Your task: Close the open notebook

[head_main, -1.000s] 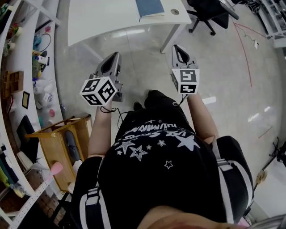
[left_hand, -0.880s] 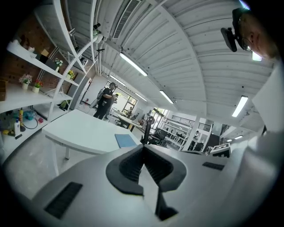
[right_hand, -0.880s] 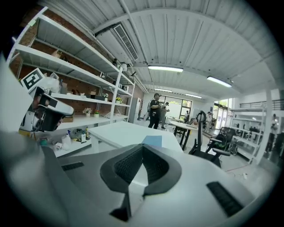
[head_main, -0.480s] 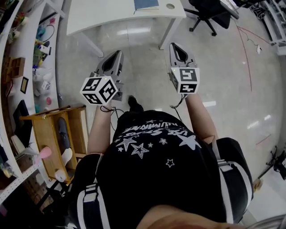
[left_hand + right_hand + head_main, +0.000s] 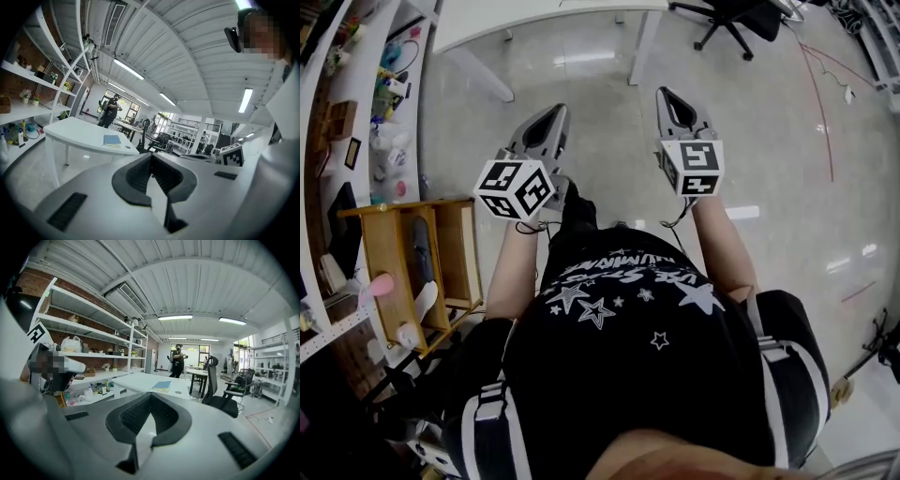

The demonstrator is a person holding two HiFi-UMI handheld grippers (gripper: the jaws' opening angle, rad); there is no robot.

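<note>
The notebook (image 5: 112,140) lies closed on the white table (image 5: 79,133), blue cover up. It also shows in the right gripper view, where the notebook (image 5: 162,386) lies far ahead on the table (image 5: 140,380). In the head view only the table's near edge (image 5: 516,14) shows at the top, and the notebook is out of frame. My left gripper (image 5: 555,111) and right gripper (image 5: 667,94) hang side by side over bare floor, well short of the table. Both are shut, with nothing between the jaws, as seen in the left gripper (image 5: 151,155) and right gripper (image 5: 151,394) views.
A black office chair (image 5: 731,19) stands right of the table. White shelves (image 5: 356,112) with small items line the left wall. A wooden cart (image 5: 403,262) stands close at my left. A person (image 5: 178,359) stands far behind the table. A red line (image 5: 820,103) crosses the floor.
The table has slid up to the head view's top edge and the notebook has left that view. The wooden cart has shifted up at the left. Both grippers stay shut and level.
</note>
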